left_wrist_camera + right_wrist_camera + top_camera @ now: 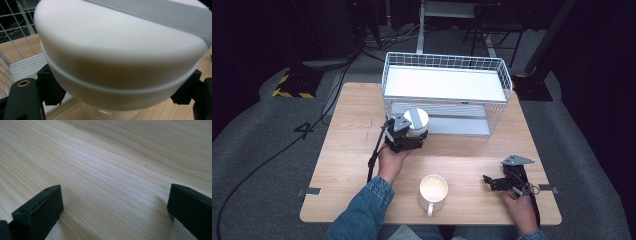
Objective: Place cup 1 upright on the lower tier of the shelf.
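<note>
Table (352, 150): mug (433, 190) nr rack (447, 82)

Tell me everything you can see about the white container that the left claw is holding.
The white container is a round, smooth, matte canister that looks like plastic or ceramic. It has a domed lid crossed by a flat grey band, with a seam line running around its body. The left claw is shut on its sides, one black jaw on each flank, holding it in front of the wire rack. Whether its base touches the table cannot be told.
</note>
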A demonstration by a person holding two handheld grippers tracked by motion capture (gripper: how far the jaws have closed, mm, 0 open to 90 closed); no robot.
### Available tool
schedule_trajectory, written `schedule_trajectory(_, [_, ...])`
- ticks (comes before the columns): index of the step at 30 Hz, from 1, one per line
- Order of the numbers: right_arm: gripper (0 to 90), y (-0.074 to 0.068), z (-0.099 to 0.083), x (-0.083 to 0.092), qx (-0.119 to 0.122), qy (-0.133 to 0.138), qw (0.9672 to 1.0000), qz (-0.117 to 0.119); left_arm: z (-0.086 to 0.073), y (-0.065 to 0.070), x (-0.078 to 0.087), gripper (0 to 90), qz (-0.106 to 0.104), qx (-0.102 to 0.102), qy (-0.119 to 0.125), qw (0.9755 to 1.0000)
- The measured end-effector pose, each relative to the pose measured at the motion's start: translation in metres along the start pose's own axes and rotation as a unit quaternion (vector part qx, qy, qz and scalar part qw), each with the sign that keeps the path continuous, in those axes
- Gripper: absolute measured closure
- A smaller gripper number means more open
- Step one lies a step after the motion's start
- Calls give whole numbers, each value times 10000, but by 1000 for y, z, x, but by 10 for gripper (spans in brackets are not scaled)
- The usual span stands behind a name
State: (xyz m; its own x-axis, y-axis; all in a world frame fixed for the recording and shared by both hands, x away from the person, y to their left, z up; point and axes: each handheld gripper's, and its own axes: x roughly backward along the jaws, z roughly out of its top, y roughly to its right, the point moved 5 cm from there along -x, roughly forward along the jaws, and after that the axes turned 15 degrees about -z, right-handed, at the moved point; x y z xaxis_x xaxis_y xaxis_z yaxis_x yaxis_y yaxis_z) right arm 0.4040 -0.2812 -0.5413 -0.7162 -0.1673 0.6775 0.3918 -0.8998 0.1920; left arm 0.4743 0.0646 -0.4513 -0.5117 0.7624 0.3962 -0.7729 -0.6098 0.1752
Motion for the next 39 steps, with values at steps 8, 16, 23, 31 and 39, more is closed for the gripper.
schedule_trajectory(8, [4, 0, 0, 0, 1, 1, 10000, 1, 6, -7, -18, 188, 50, 54, 105, 9999])
schedule_trajectory(16, [4, 0, 0, 0, 1, 1, 10000, 1, 11, -6, -39, 187, 126, -51, 205, 9997])
schedule_trajectory(23, [4, 0, 0, 0, -1, 1, 10000, 0, 12, -9, -57, 188, 244, -112, 227, 9994])
schedule_trajectory(31, [4, 0, 0, 0, -5, 3, 10000, -7, 17, -14, -75, 187, 408, -70, 427, 9982])
schedule_trajectory(39, [4, 0, 0, 0, -5, 3, 10000, -7, 15, -18, -90, 187, 536, -65, 329, 9980])
